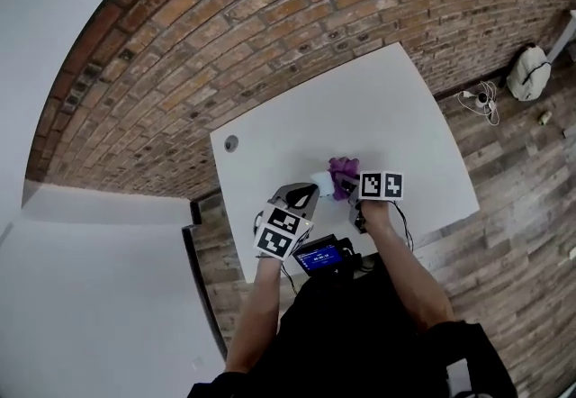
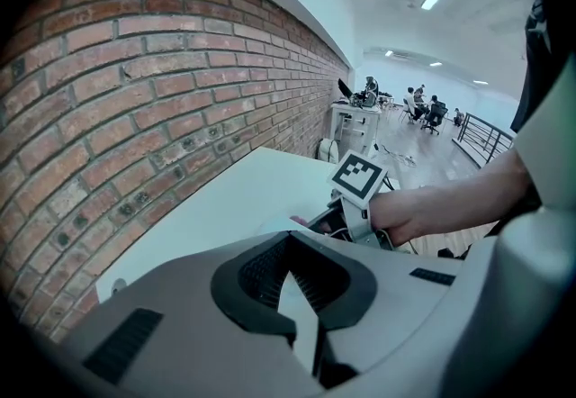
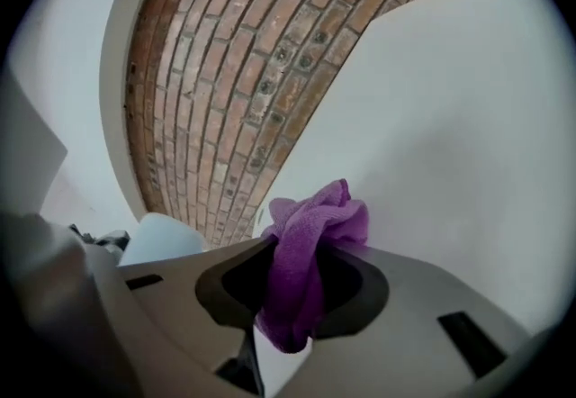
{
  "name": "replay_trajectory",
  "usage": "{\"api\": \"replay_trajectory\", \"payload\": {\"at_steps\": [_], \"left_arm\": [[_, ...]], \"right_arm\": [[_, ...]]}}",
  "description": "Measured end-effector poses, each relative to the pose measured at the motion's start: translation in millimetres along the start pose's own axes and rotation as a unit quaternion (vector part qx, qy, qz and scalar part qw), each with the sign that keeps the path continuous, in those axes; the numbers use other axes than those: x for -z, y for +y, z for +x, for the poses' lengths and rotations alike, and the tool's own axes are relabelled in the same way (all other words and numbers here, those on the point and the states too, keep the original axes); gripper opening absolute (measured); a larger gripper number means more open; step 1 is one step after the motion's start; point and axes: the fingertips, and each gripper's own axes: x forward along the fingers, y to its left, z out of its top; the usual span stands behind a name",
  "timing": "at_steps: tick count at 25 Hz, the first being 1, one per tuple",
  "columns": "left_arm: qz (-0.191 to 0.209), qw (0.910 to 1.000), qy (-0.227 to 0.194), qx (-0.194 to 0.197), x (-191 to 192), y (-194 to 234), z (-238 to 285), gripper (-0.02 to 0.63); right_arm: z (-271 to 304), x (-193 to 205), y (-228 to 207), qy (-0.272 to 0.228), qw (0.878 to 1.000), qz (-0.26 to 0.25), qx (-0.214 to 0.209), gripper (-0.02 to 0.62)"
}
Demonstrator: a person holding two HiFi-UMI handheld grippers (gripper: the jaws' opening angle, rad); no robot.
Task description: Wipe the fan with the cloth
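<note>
A small white fan [image 1: 320, 180] is at the near middle of the white table [image 1: 396, 108]. My left gripper [image 1: 304, 196] reaches it from the near left. In the left gripper view that gripper [image 2: 290, 252] is shut, with a white sliver of the fan [image 2: 301, 311] pinched between the pads. My right gripper [image 1: 355, 193] is shut on a bunched purple cloth [image 1: 342, 173], which touches the fan's right side. In the right gripper view the cloth [image 3: 315, 225] bulges out of the gripper [image 3: 301, 248], and the fan's rounded white body [image 3: 162, 239] shows at the left.
A brick wall [image 1: 270, 18] runs behind the table. A round cable hole [image 1: 231, 143] is at the table's far left corner. A device with a blue screen [image 1: 319, 257] is at the near edge. A white bag [image 1: 528, 72] and cables [image 1: 481, 99] lie on the wooden floor to the right.
</note>
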Motion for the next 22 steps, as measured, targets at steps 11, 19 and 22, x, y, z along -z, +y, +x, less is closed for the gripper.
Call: {"api": "replay_trajectory", "payload": {"at_steps": [11,19,22], "left_arm": [[0.009,0.9999,-0.007,-0.005,-2.3,6.8,4.2,0.006],[-0.007,0.9999,-0.015,-0.004,-2.1,7.9,2.9,0.006],[-0.009,0.9998,-0.018,-0.001,-2.2,8.8,2.5,0.006]], "right_arm": [[-24.1,54.9,-16.2,0.116,0.992,-0.037,0.012,0.094],[-4.1,3.1,-15.1,0.057,0.997,-0.050,0.010,0.094],[-3.2,33.3,-16.5,0.122,0.990,-0.068,0.011,0.094]]}}
